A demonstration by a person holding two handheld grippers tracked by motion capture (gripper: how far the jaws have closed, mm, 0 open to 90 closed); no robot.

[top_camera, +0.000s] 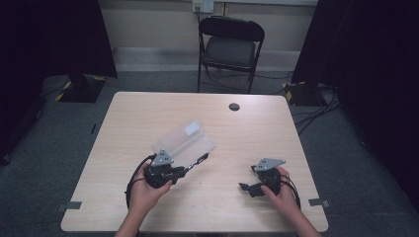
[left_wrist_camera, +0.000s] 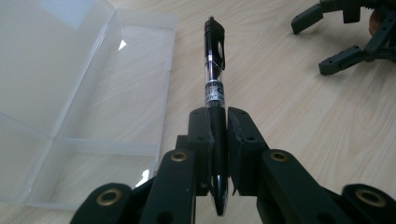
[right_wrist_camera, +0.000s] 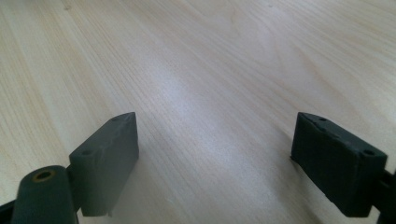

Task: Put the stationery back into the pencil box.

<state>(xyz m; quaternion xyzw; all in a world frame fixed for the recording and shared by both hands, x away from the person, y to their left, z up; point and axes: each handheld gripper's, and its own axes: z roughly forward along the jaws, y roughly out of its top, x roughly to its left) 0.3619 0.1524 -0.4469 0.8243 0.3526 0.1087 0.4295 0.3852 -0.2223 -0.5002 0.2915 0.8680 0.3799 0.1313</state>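
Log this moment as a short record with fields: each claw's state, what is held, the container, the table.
left claw: shut on the pen, jaws clamping its lower barrel
pen: black and clear, clip end pointing away from the claw, lifted off the table
right claw: open, jaws wide apart, nothing between them, low over bare wood
plastic case: clear, lid open, lying beside the held pen; no contents visible
table: light wood, a round dark grommet near its far edge
chair: black folding chair beyond the table
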